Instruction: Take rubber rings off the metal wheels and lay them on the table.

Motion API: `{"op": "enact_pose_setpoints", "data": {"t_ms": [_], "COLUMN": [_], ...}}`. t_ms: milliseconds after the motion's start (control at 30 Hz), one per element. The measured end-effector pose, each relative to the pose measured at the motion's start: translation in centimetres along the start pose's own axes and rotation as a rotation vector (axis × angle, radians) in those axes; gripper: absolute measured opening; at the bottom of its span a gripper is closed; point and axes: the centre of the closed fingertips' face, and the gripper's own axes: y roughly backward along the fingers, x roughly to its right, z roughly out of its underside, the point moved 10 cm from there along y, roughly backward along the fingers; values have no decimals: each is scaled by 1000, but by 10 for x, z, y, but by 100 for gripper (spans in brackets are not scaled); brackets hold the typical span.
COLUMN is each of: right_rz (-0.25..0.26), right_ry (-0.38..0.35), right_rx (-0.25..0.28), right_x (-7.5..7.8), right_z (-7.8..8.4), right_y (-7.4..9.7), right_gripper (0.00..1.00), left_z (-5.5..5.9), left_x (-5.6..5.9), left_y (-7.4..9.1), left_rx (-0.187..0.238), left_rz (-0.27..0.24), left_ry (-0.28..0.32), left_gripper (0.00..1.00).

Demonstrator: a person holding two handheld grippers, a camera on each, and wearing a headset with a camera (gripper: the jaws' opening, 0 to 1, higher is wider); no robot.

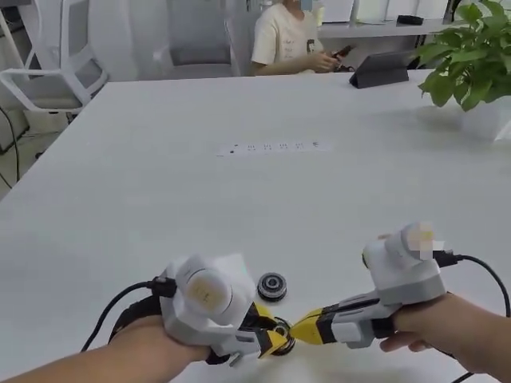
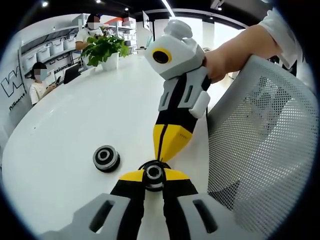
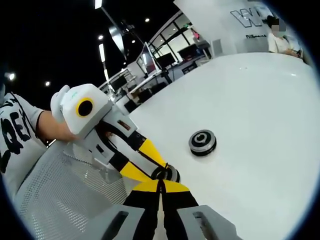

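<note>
A small metal wheel [image 2: 154,172] with a black rubber ring is clamped between the yellow tips of my left gripper [image 2: 154,176], low over the table's near edge [image 1: 279,339]. My right gripper [image 1: 297,329] meets it head-on from the right. Its jaws are pressed together at the wheel's rim [image 2: 161,156], pinching the ring. In the right gripper view my right gripper [image 3: 161,184] touches the held wheel [image 3: 168,174]. A second wheel [image 1: 271,286] with its ring on lies flat on the white table [image 1: 239,199], just beyond the grippers [image 2: 106,158] [image 3: 202,142].
A flush power strip [image 1: 275,147] sits mid-table. A potted plant [image 1: 471,56] stands at the far right, with a dark tablet [image 1: 383,70] beside it. A person [image 1: 287,36] sits at the far side. A mesh chair [image 2: 260,140] is close behind me.
</note>
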Motion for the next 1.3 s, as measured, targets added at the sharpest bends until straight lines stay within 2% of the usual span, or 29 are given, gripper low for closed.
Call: {"op": "enact_pose_setpoints", "data": {"t_ms": [133,167,233,400,600,733,867,1000,1200,1300], "right_rz": [1,1,3,2,-3,-9,-16,-19,-22,-23], "right_ry": [0,-2,0,-4,-4,-5,2,4,9,8], "right_rx": [3,6,10,15,18,23,21,19,15,13], "right_x": [-1,-1,0,-1,-2,-3,-5,-6,-7,-7], "right_z": [-1,-2,-2,-2,-3,-4,-5,-6,-7,-7], "right_y": [0,1,1,2,3,3,2,2,3,3], "right_gripper": [0,0,0,0,0,0,0,0,0,0], "left_z": [-1,-1,-2,-1,-7,-7,-8,-10,-10,-9], "left_x": [-1,-1,-1,-1,-4,-1,1,3,5,4], "left_y": [0,0,1,4,13,19,25,31,42,48], "left_rx": [-5,-11,-13,-24,7,10,18,29,42,63], "left_rz": [3,7,19,24,27,34,40,59,63,69], "left_ry": [4,24,30,9,35,41,32,25,8,49], "left_gripper": [8,8,13,15,23,28,31,39,43,47]}}
